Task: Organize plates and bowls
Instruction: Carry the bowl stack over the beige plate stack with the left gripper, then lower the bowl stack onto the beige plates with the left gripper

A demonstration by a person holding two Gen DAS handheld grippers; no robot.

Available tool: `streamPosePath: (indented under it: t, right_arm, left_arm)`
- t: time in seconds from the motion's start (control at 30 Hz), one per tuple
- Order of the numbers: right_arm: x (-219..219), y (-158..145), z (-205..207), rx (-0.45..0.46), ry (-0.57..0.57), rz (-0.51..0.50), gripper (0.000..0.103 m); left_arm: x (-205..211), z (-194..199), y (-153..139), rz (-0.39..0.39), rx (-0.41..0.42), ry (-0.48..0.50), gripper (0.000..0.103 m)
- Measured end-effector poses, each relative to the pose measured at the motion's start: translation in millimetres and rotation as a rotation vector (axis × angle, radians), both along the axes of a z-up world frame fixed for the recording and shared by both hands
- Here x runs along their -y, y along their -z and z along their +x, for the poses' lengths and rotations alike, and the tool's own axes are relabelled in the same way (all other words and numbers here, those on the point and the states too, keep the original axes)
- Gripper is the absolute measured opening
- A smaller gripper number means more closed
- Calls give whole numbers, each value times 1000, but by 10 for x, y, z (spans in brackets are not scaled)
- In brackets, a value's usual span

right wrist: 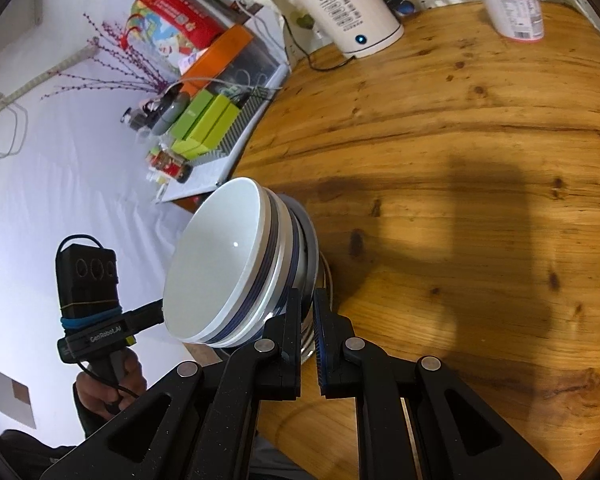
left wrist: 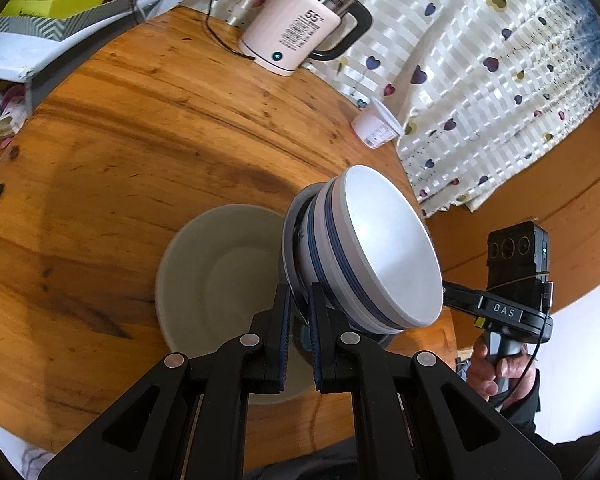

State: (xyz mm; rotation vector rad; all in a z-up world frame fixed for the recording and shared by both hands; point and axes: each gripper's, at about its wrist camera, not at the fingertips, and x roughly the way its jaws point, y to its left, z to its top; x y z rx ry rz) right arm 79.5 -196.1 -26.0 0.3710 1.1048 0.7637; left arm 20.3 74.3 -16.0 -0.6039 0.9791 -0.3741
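Wooden table (left wrist: pixel 140 128) carried a kettle (left wrist: pixel 296 28) at its far edge. Left gripper (left wrist: pixel 299 312) and right gripper (right wrist: pixel 307 312) each clenched the plate (left wrist: pixel 290 248) under stacked bowls (left wrist: pixel 384 248), above a second plate (left wrist: pixel 204 264).

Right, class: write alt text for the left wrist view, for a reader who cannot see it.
The left gripper pinches the rim of a plate carrying a stack of white, blue-striped bowls, held tilted above a wooden table. A pale plate lies on the table beneath, with a pink kettle and a white cup at the far edge.
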Motion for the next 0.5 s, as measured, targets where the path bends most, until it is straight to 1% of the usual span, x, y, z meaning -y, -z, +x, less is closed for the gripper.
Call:
streamPosePath:
  t: [0.5]
  right_arm:
    - [-281,112,29,-29,-43,-16,8]
  left_arm:
    - [-231,-110,95,1,-25,-46,7]
